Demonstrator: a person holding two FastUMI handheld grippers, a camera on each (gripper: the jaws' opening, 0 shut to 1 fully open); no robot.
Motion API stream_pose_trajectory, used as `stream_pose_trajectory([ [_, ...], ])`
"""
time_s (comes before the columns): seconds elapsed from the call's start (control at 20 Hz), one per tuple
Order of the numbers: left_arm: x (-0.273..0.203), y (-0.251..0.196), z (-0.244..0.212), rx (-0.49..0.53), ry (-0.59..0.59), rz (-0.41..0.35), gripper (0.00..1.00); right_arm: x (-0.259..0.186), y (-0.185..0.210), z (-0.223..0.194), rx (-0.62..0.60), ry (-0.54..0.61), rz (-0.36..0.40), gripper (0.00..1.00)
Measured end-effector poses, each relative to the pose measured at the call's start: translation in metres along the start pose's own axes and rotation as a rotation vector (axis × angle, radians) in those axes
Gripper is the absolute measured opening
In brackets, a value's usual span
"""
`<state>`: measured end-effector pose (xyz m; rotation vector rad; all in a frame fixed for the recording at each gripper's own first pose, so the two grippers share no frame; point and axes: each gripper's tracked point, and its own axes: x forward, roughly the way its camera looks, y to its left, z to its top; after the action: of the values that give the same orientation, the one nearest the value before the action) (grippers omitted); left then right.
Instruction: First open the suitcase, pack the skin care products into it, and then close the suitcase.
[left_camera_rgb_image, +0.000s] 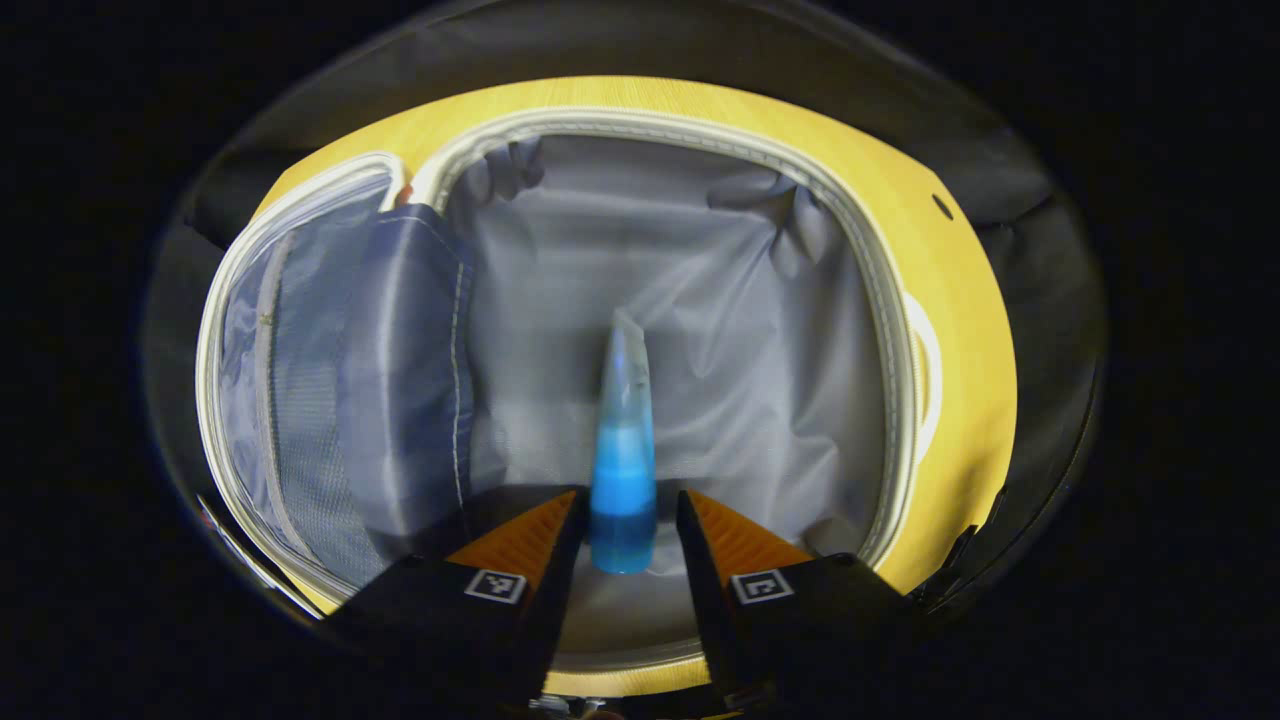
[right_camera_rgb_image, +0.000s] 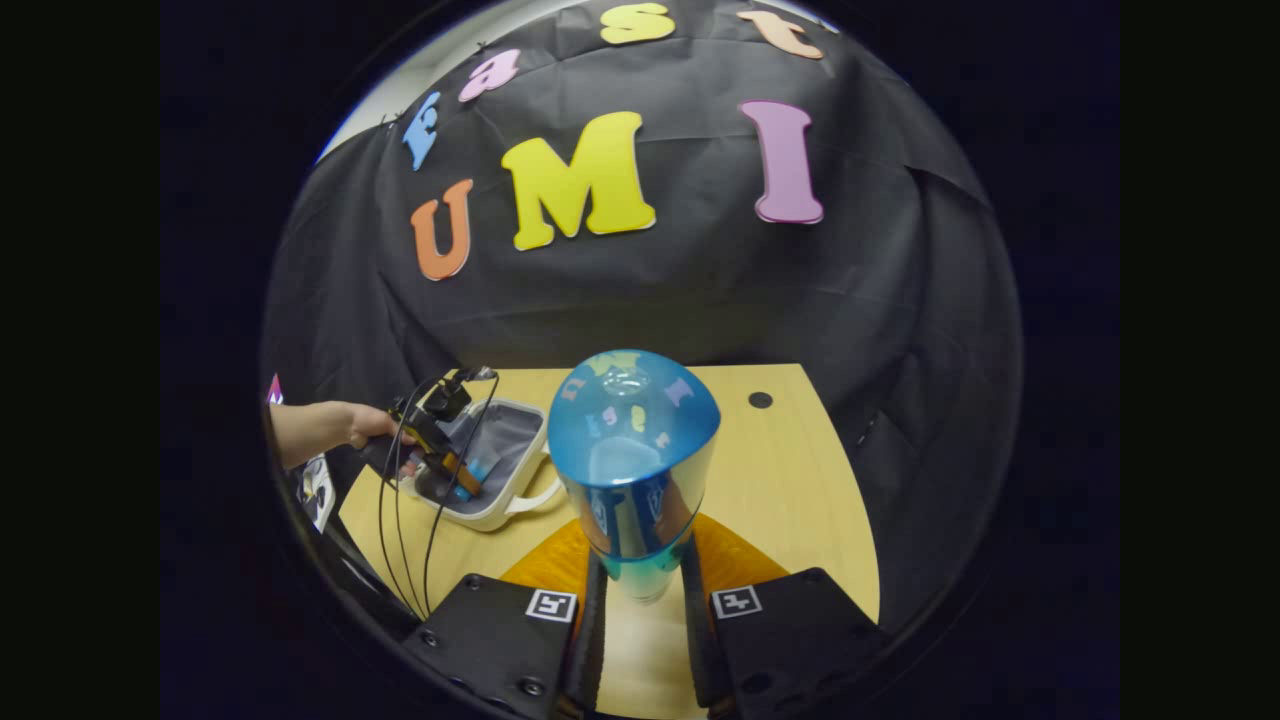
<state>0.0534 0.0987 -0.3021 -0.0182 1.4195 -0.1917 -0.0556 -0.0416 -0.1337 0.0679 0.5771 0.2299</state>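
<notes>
Grey-lined open white suitcase (left_camera_rgb_image: 700, 300) lies on the wooden table (right_camera_rgb_image: 790, 470). My left gripper (left_camera_rgb_image: 622, 530) hangs over it, jaws clenched on a slim blue tube (left_camera_rgb_image: 622, 440). Right gripper (right_camera_rgb_image: 640, 575) clamps a glossy blue bottle (right_camera_rgb_image: 632, 450): slippery, probably light; I'd grip low.

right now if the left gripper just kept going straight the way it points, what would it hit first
Most likely the grey lining on the floor of the open suitcase. The left gripper points down into it with a blue tube between its fingers, so the tube's far tip would probably touch first; depth is unclear.
</notes>
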Motion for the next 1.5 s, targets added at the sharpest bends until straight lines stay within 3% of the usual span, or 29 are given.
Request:
stream_pose_trajectory([
  [0.05, -0.010, -0.001, 0.000, -0.017, -0.044, -0.004, 0.57, 0.007, 0.011, 0.003, -0.008, 0.005, 0.030, 0.32],
  [0.1, -0.023, -0.002, 0.003, -0.036, -0.105, -0.015, 0.77, 0.014, 0.024, 0.007, -0.015, 0.008, 0.061, 0.33],
  [0.3, -0.091, 0.002, 0.002, -0.113, -0.426, -0.023, 0.97, 0.051, 0.084, 0.025, -0.058, 0.017, 0.176, 0.33],
  [0.5, -0.169, 0.011, -0.014, -0.182, -0.743, -0.006, 0.97, 0.097, 0.152, 0.035, -0.088, 0.065, 0.287, 0.32],
  [0.75, -0.221, 0.029, -0.084, -0.284, -0.905, 0.079, 0.99, 0.178, 0.229, 0.003, -0.077, 0.250, 0.367, 0.33],
  [0.9, -0.232, 0.033, -0.118, -0.335, -0.936, 0.091, 0.98, 0.232, 0.255, -0.043, -0.082, 0.415, 0.358, 0.33],
  [1.1, -0.229, 0.048, -0.155, -0.439, -0.918, 0.104, 0.98, 0.268, 0.255, -0.089, 0.065, 0.615, 0.279, 0.33],
  [1.35, -0.234, 0.065, -0.175, -0.542, -0.920, 0.122, 0.98, 0.291, 0.258, -0.115, 0.284, 0.719, 0.158, 0.32],
  [1.5, -0.240, 0.071, -0.175, -0.556, -0.945, 0.146, 0.98, 0.293, 0.254, -0.121, 0.297, 0.746, 0.098, 0.32],
])
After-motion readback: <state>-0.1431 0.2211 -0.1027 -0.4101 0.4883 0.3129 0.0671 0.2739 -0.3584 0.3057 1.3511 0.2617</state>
